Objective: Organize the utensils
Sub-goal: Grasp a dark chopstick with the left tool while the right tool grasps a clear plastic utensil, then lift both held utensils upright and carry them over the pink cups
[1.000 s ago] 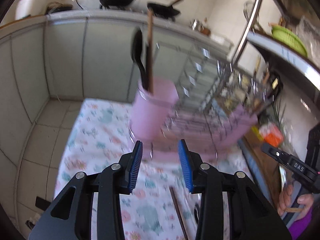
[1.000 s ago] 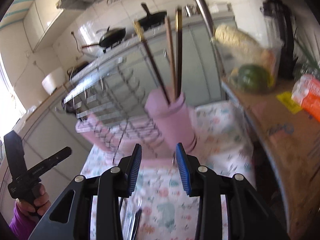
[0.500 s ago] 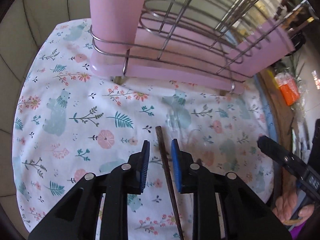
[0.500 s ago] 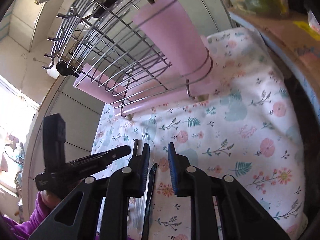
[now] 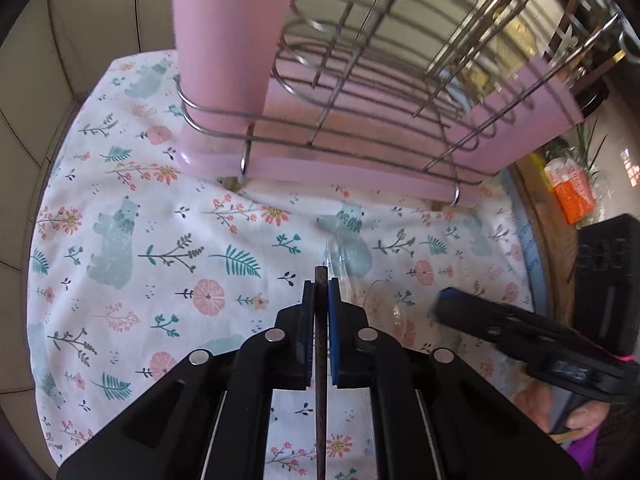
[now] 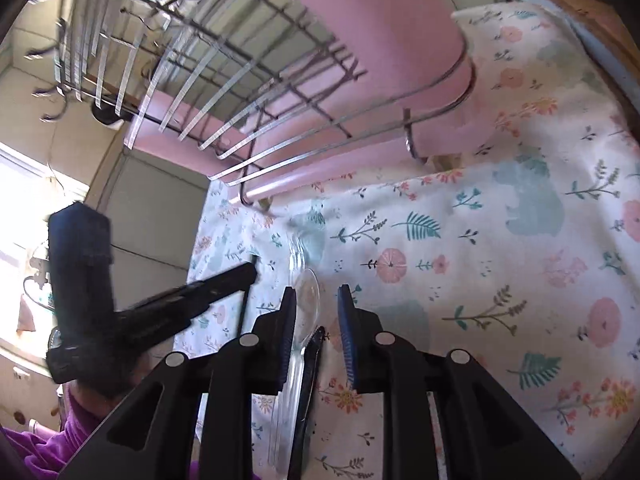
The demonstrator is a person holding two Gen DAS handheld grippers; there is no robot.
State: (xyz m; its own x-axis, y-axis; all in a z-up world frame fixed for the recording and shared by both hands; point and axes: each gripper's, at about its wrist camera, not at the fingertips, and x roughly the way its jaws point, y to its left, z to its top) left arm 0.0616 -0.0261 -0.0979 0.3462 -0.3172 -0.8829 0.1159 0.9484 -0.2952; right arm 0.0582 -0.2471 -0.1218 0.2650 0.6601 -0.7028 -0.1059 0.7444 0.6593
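My left gripper [image 5: 321,284] is shut on a dark wooden chopstick [image 5: 320,392] that lies on the floral cloth [image 5: 132,248]. Clear plastic utensils [image 5: 348,276] lie just right of it. My right gripper [image 6: 317,294] is open, low over the cloth, with a clear plastic spoon [image 6: 306,304] and a black utensil [image 6: 308,376] between its fingers. A pink utensil cup [image 5: 232,40] stands in the wire dish rack [image 5: 400,92] beyond; it also shows in the right wrist view [image 6: 384,28]. The left gripper appears in the right wrist view [image 6: 224,280].
The pink tray [image 5: 360,176] under the rack sits on the cloth. A wooden counter edge [image 5: 540,216] with an orange packet [image 5: 572,192] lies to the right. Grey cabinets [image 5: 100,12] stand behind. The right gripper shows in the left wrist view [image 5: 520,336].
Both grippers dropped from rack height to the cloth. The left gripper closed on the chopstick. The right gripper moved down around the clear spoon and black utensil, still open.
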